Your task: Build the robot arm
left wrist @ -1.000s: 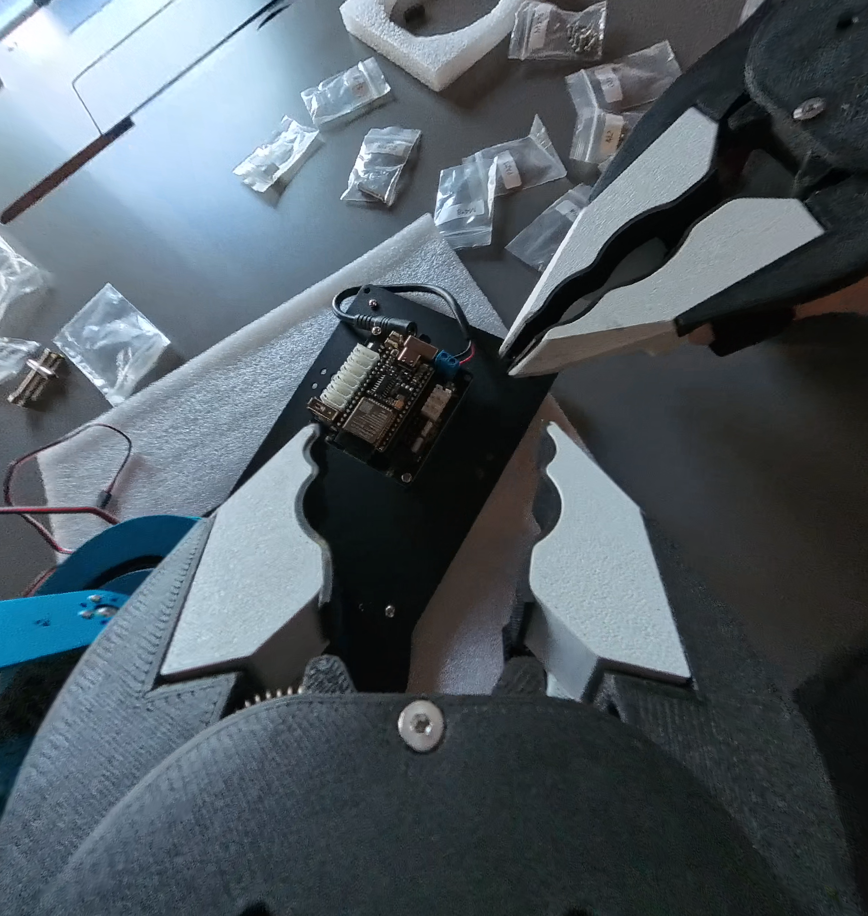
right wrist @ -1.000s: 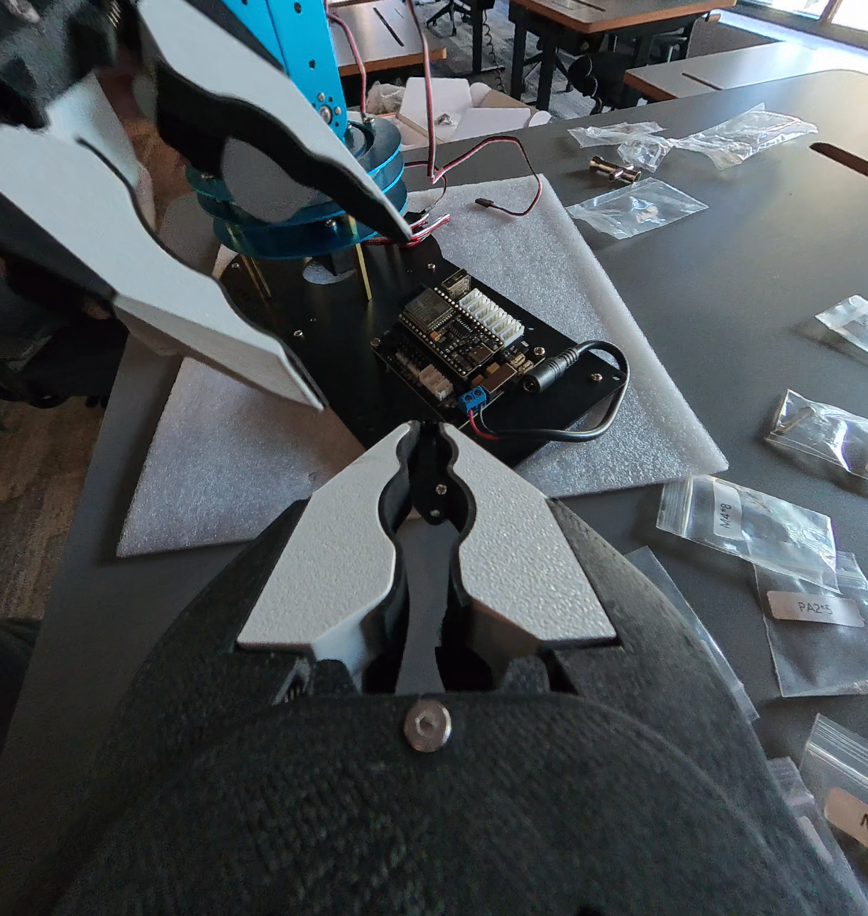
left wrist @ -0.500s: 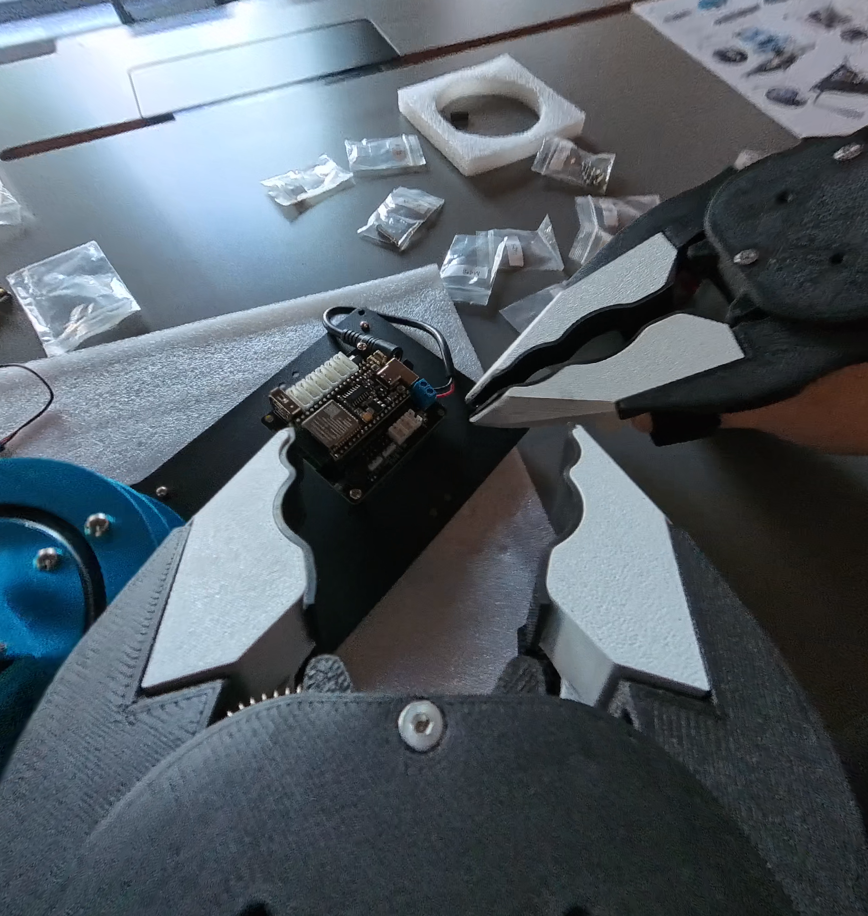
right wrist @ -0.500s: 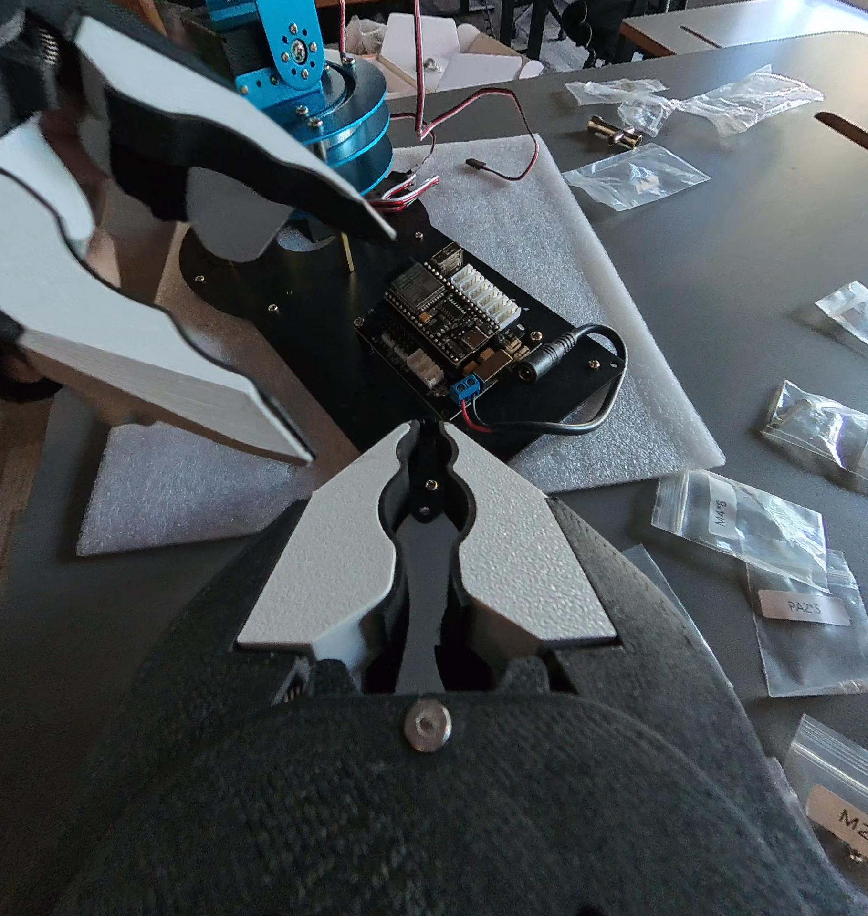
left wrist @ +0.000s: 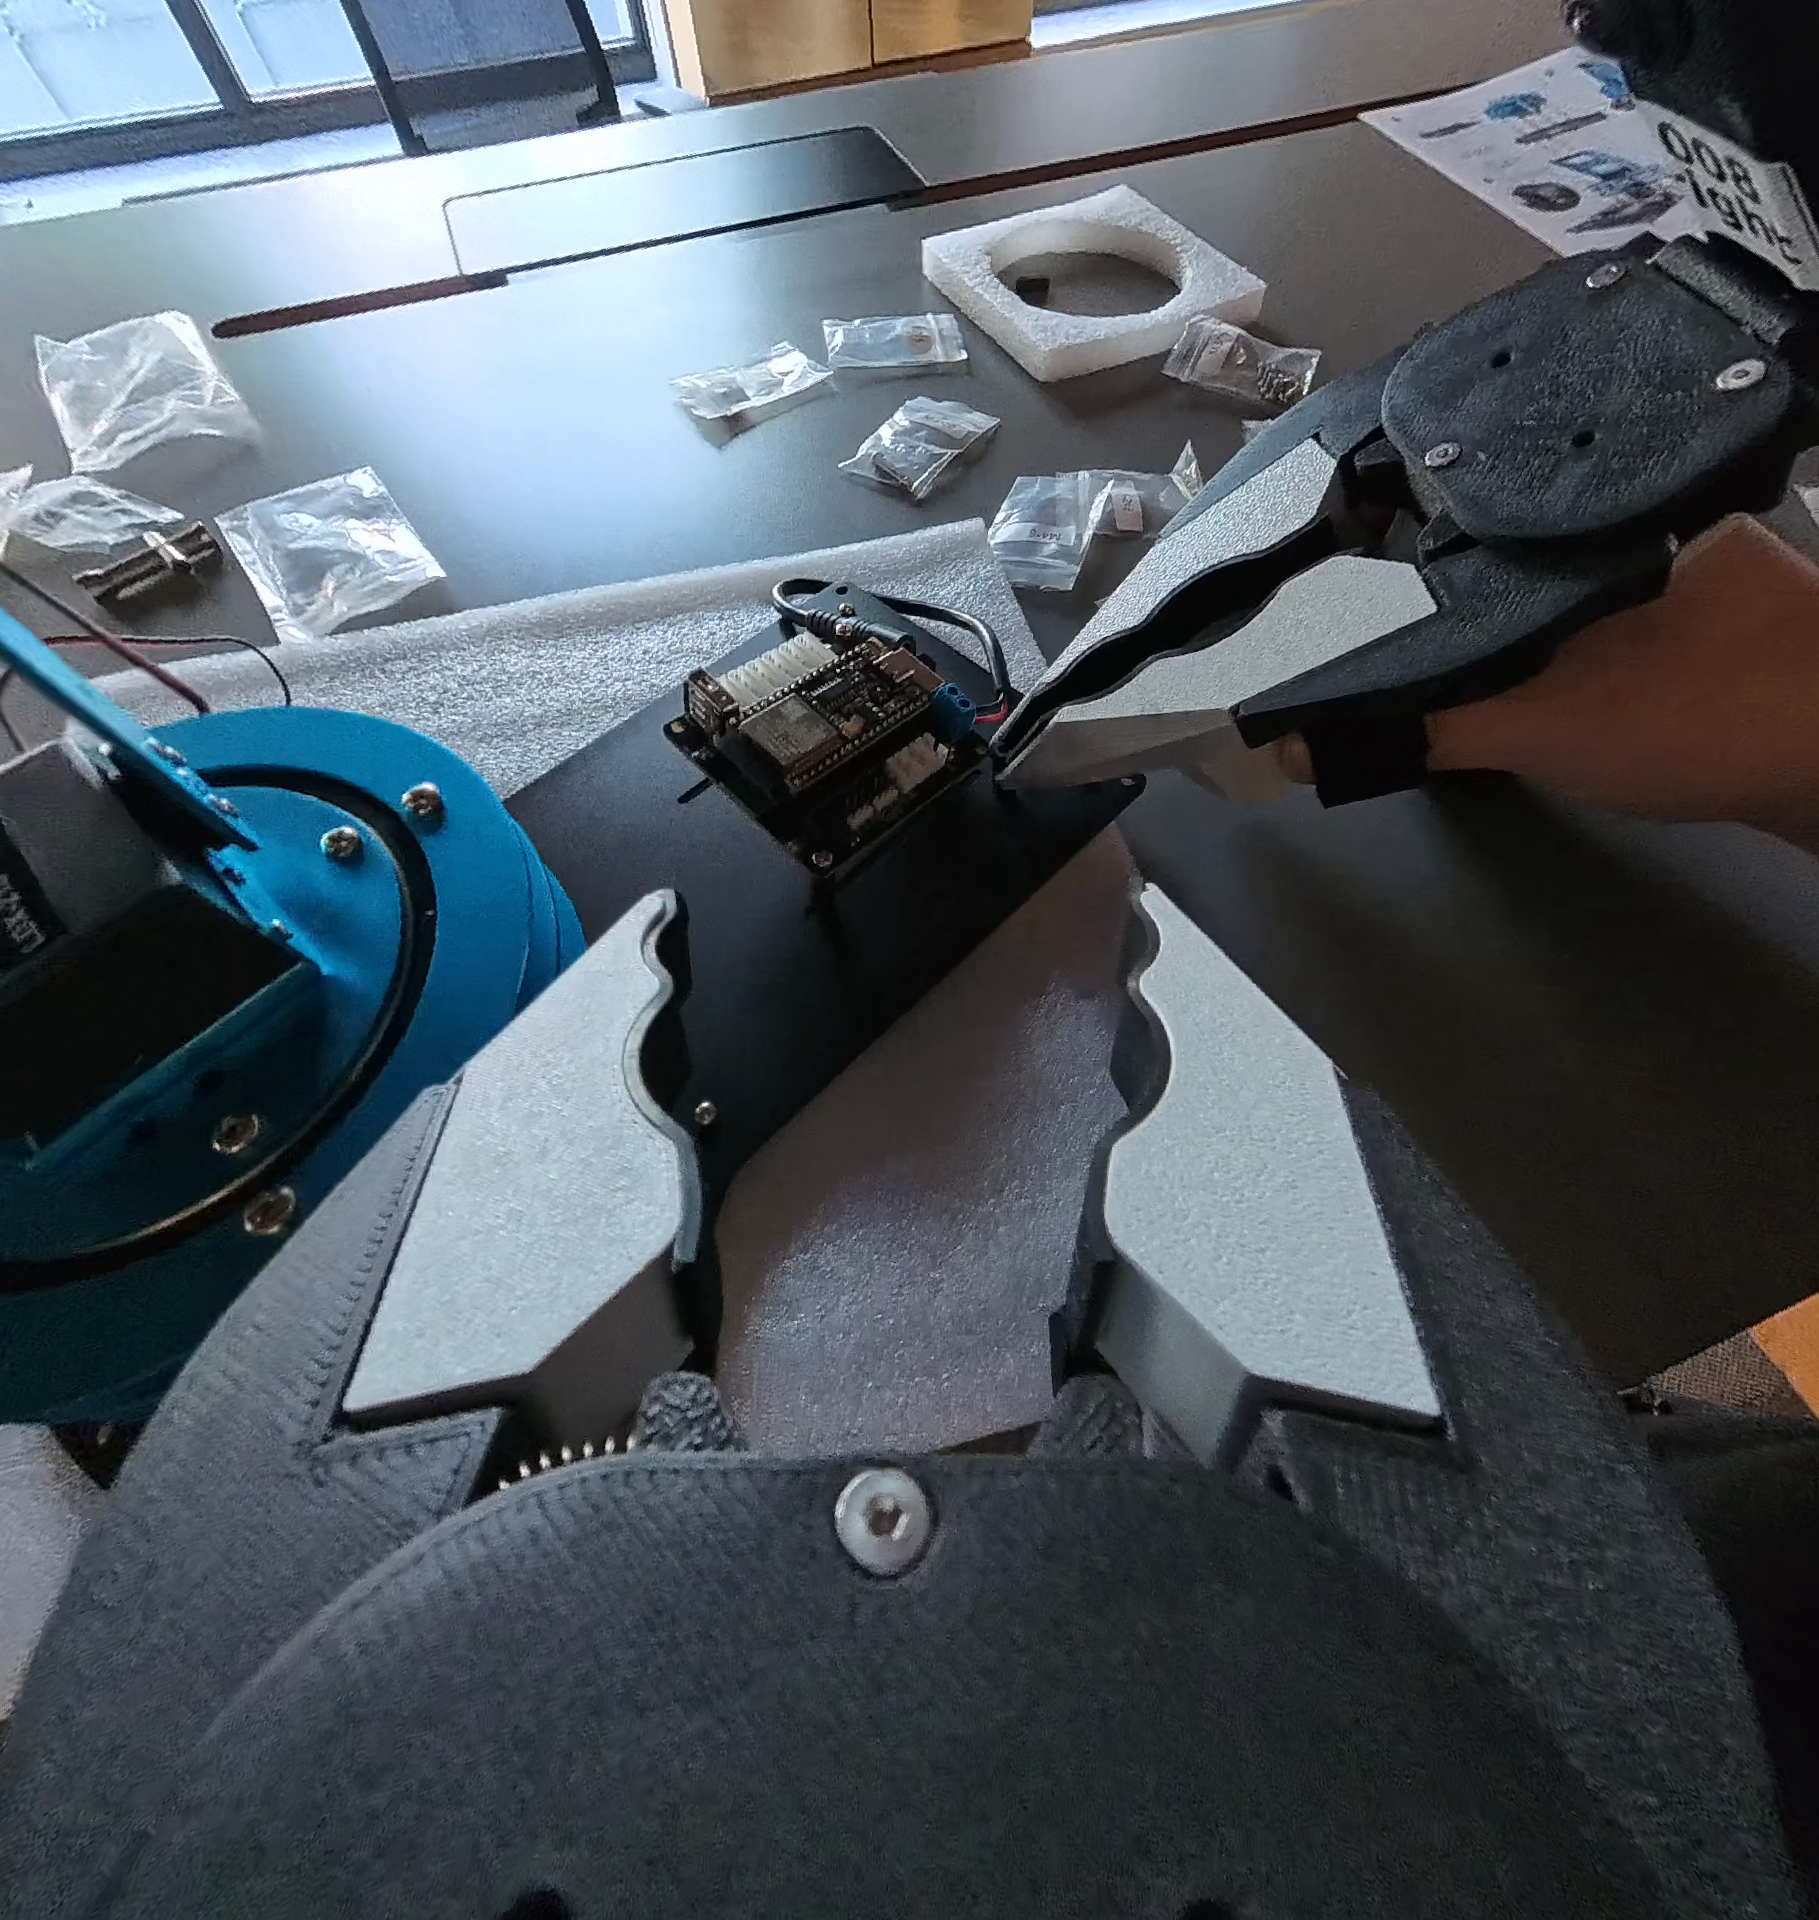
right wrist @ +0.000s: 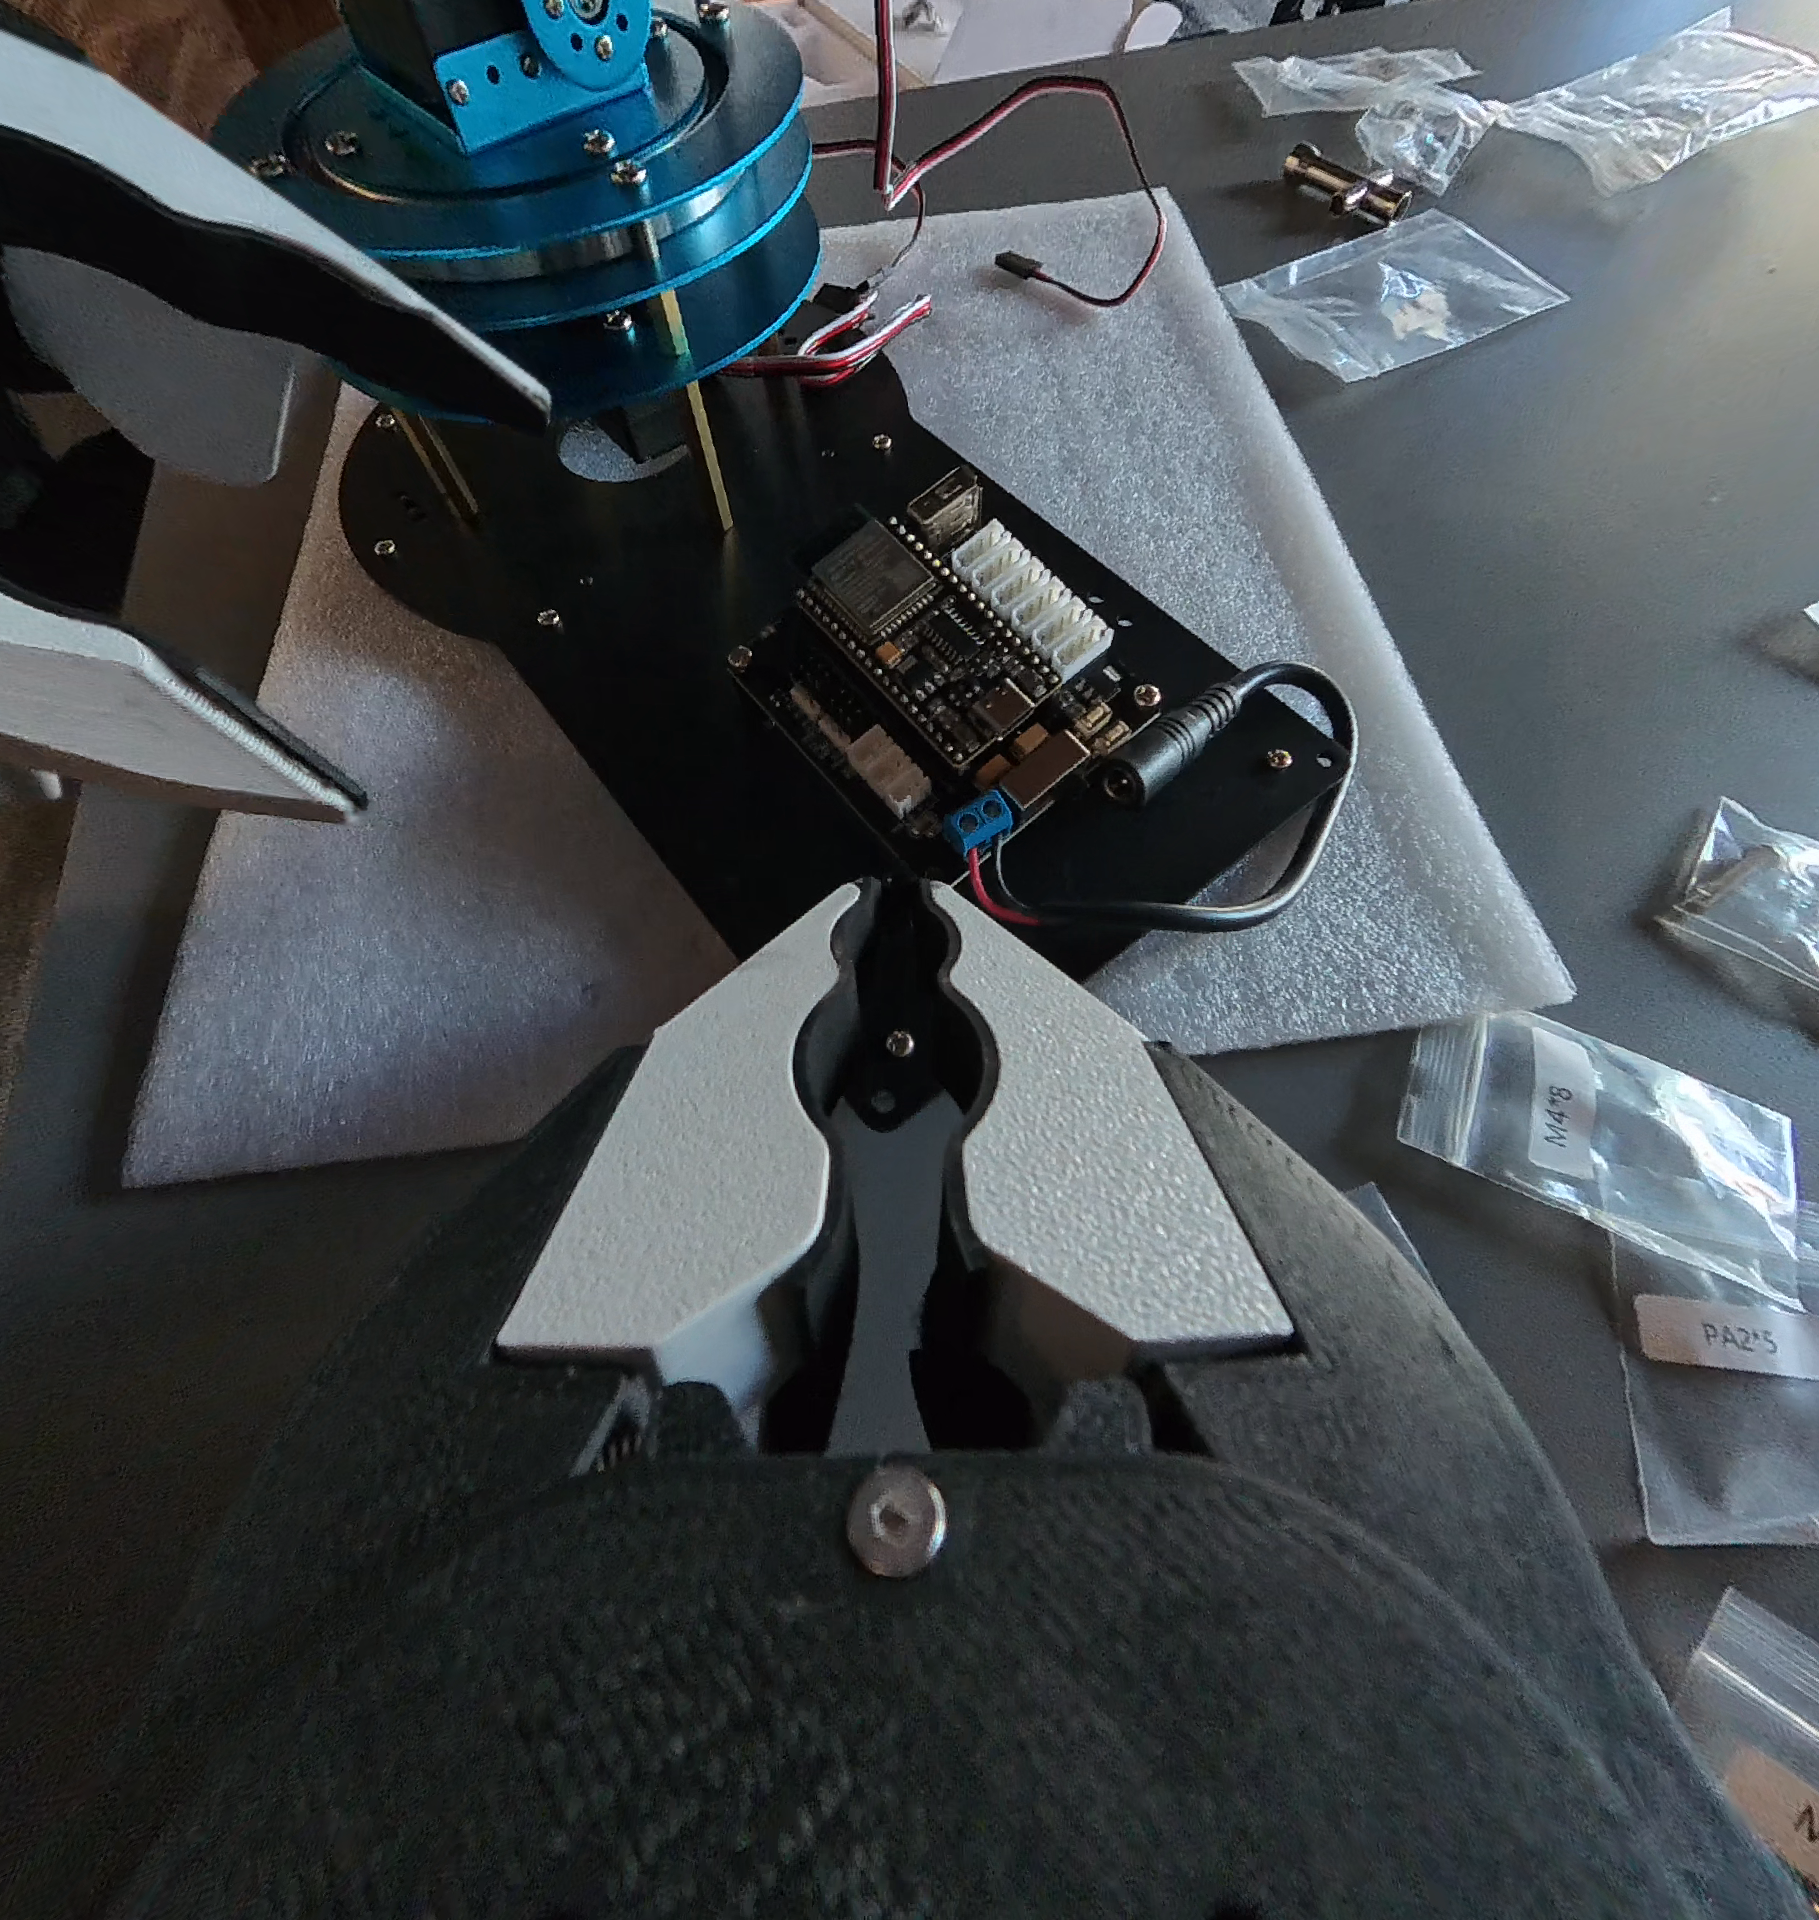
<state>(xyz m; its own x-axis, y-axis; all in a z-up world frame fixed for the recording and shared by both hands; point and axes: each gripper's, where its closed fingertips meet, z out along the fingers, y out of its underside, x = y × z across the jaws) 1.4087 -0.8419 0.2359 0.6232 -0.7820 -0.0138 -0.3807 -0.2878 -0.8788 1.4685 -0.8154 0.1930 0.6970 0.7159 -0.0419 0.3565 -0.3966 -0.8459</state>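
Observation:
A black base plate [left wrist: 780,987] lies on a white foam sheet [left wrist: 915,1195]. It carries a circuit board [left wrist: 832,727] and a blue turntable [left wrist: 261,987] with a servo bracket. My left gripper [left wrist: 905,914] is open and empty, hovering over the plate's near edge and the foam, beside the turntable. My right gripper [right wrist: 889,894] is shut on the corner of the plate [right wrist: 676,748], close to the board [right wrist: 946,665] and its blue terminal. It also shows in the left wrist view [left wrist: 1004,743]. The left gripper [right wrist: 448,603] appears at upper left, before the turntable [right wrist: 593,208].
Several small plastic bags [left wrist: 915,447] of hardware lie around the foam, some near my right gripper [right wrist: 1591,1122]. A white foam block [left wrist: 1092,281] with a round cut-out, a printed sheet [left wrist: 1570,177] and metal standoffs [right wrist: 1341,187] lie farther off. Servo wires [right wrist: 1092,281] trail over the foam sheet [right wrist: 417,987]. The grippers' ends are close to 9 cm from one another. It is some 35 cm from my right tips to the white foam block [left wrist: 1092,281].
My left gripper has drawn back and left, still open, so the blue turntable fills more of its view. My right gripper has stayed shut on the plate corner.

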